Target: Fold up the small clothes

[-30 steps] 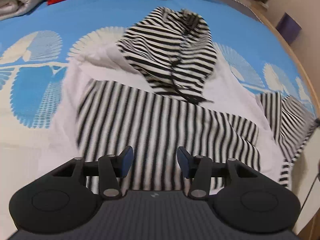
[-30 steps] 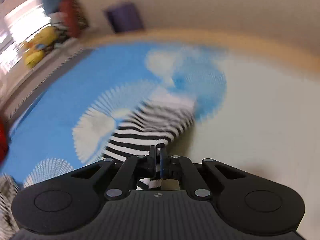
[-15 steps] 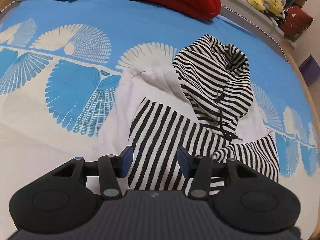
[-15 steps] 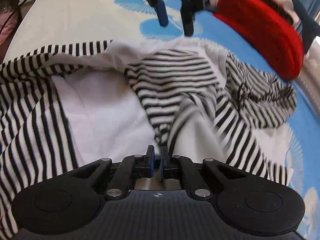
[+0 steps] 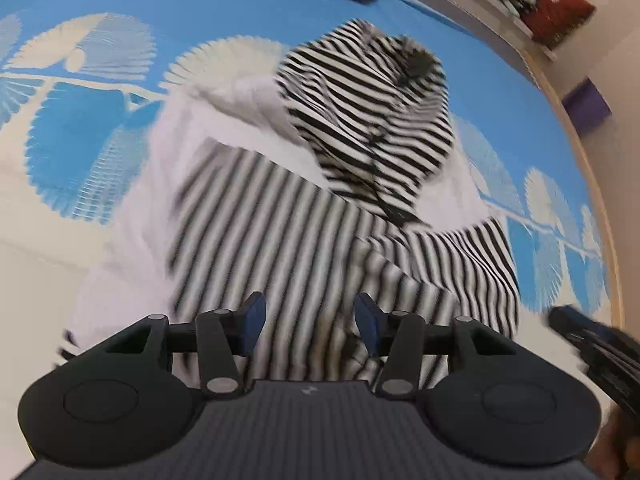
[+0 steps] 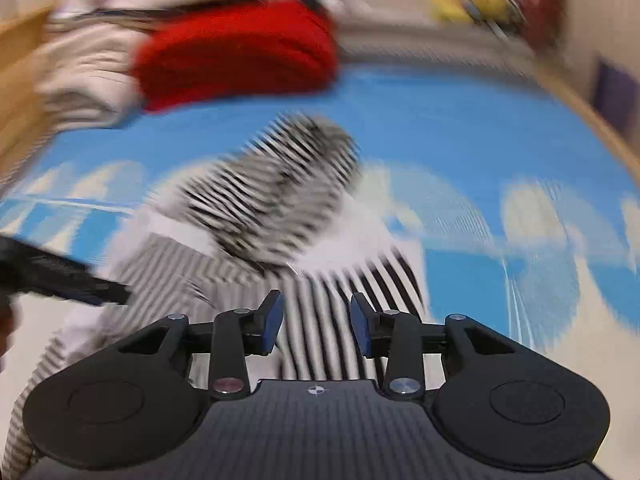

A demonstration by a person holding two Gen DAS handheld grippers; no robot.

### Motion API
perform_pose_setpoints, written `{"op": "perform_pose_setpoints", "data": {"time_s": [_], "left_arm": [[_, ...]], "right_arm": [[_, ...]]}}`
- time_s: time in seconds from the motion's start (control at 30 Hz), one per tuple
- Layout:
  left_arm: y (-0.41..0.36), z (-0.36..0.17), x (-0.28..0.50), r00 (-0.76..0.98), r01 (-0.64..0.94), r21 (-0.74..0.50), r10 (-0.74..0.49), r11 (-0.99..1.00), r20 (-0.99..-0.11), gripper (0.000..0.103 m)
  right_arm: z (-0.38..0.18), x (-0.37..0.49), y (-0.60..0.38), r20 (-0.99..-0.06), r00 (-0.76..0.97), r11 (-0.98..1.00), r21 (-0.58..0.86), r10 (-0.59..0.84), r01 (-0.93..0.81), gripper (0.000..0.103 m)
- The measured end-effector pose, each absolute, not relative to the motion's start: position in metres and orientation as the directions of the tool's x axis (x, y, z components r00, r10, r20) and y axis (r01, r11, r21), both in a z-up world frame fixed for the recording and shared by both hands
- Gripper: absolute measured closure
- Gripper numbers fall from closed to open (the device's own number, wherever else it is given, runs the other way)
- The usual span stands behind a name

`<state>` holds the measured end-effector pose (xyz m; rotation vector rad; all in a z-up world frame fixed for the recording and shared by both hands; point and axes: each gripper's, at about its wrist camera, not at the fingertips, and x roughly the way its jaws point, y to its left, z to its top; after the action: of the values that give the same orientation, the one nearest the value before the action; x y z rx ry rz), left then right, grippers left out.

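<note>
Both the left gripper point(image 5: 307, 316) and the right gripper point(image 6: 317, 320), its jaws just opened, hover empty and parted over the striped hoodie point(image 5: 360, 152) on the blue-patterned bed point(image 5: 240, 12).

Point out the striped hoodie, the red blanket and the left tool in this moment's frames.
striped hoodie point(image 5: 372, 120), left wrist view, on the hood.
red blanket point(image 6: 236, 60), right wrist view, middle of the folded pile.
left tool point(image 5: 308, 320), left wrist view, midway between its blue fingertips.
</note>
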<state>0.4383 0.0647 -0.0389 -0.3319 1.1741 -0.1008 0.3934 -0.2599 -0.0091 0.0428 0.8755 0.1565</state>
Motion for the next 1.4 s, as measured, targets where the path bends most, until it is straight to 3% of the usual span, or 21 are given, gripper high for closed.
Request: {"op": "perform_pose_setpoints", "data": {"time_s": [0.13, 0.2, 0.27, 0.37, 0.43, 0.47, 0.53, 0.63, 0.7, 0.77, 0.83, 0.9, 0.97, 1.13, 1.23, 1.27, 1.33, 1.37, 1.4], "left_arm": [[0.036, -0.044, 0.439, 0.370, -0.042, -0.387, -0.345, 0.921, -0.862, 0.047], [0.018, -0.045, 0.439, 0.364, 0.001, -0.399, -0.372, 0.917, -0.854, 0.035], [-0.002, -0.048, 0.437, 0.352, 0.060, -0.386, -0.381, 0.921, -0.855, 0.031], [-0.023, -0.060, 0.434, 0.349, 0.115, -0.304, -0.325, 0.946, -0.879, 0.034], [-0.026, -0.066, 0.431, 0.377, 0.138, -0.222, -0.258, 0.965, -0.889, 0.082], [-0.022, -0.064, 0.433, 0.400, 0.144, -0.164, -0.209, 0.976, -0.892, 0.101], [0.005, -0.048, 0.435, 0.472, 0.099, -0.121, -0.154, 0.988, -0.868, 0.101], [0.081, -0.018, 0.439, 0.521, -0.086, -0.150, -0.083, 0.985, -0.849, 0.096], [0.129, -0.015, 0.440, 0.502, -0.241, -0.147, -0.006, 0.959, -0.865, 0.079], [0.166, -0.021, 0.440, 0.460, -0.335, -0.127, 0.044, 0.934, -0.887, 0.069], [0.183, -0.030, 0.442, 0.435, -0.370, -0.185, -0.006, 0.910, -0.900, 0.065], [0.179, -0.039, 0.445, 0.418, -0.350, -0.257, -0.095, 0.901, -0.904, 0.049], [0.164, -0.048, 0.448, 0.393, -0.277, -0.298, -0.176, 0.913, -0.902, 0.043], [0.141, -0.066, 0.450, 0.359, -0.214, -0.134, -0.050, 0.968, -0.932, 0.042], [0.150, -0.083, 0.452, 0.323, -0.248, -0.122, -0.037, 0.961, -0.946, 0.043], [0.152, -0.087, 0.453, 0.313, -0.254, -0.136, -0.052, 0.957, -0.948, 0.045], [0.151, -0.091, 0.453, 0.306, -0.245, -0.161, -0.081, 0.956, -0.949, 0.069], [0.147, -0.090, 0.453, 0.308, -0.230, -0.163, -0.087, 0.959, -0.948, 0.092], [0.143, -0.085, 0.452, 0.321, -0.217, -0.156, -0.080, 0.964, -0.944, 0.097]], "right_arm": [[-0.034, 0.409, -0.286, -0.810, 0.581, 0.989, 0.139, 0.079, 0.058, 0.064], [-0.040, 0.416, -0.299, -0.820, 0.570, 0.985, 0.130, 0.043, 0.113, 0.064], [-0.046, 0.420, -0.311, -0.827, 0.562, 0.983, 0.094, -0.010, 0.155, 0.064], [-0.057, 0.427, -0.320, -0.846, 0.534, 0.978, 0.100, -0.013, 0.183, 0.064], [-0.063, 0.429, -0.324, -0.853, 0.522, 0.974, 0.118, -0.001, 0.194, 0.064], [-0.063, 0.430, -0.324, -0.854, 0.521, 0.974, 0.122, 0.004, 0.193, 0.064], [-0.062, 0.429, -0.322, -0.852, 0.523, 0.975, 0.128, 0.014, 0.183, 0.063], [-0.059, 0.427, -0.318, -0.858, 0.513, 0.974, 0.142, 0.033, 0.175, 0.062], [-0.058, 0.427, -0.314, -0.858, 0.510, 0.973, 0.162, 0.056, 0.165, 0.062], [-0.055, 0.426, -0.308, -0.853, 0.518, 0.973, 0.168, 0.063, 0.158, 0.062], [-0.054, 0.426, -0.301, -0.850, 0.523, 0.975, 0.168, 0.067, 0.147, 0.061], [-0.055, 0.426, -0.294, -0.852, 0.518, 0.975, 0.173, 0.077, 0.139, 0.061], [-0.058, 0.426, -0.289, -0.856, 0.508, 0.974, 0.184, 0.093, 0.132, 0.061], [-0.064, 0.427, -0.283, -0.865, 0.491, 0.974, 0.186, 0.101, 0.129, 0.060], [-0.069, 0.430, -0.286, -0.874, 0.474, 0.969, 0.196, 0.103, 0.150, 0.060], [-0.070, 0.430, -0.286, -0.876, 0.471, 0.968, 0.200, 0.106, 0.154, 0.060], [-0.072, 0.431, -0.287, -0.875, 0.472, 0.966, 0.202, 0.105, 0.159, 0.060], [-0.072, 0.431, -0.287, -0.875, 0.473, 0.967, 0.199, 0.102, 0.158, 0.060], [-0.072, 0.432, -0.286, -0.875, 0.475, 0.968, 0.196, 0.099, 0.159, 0.060]]}}
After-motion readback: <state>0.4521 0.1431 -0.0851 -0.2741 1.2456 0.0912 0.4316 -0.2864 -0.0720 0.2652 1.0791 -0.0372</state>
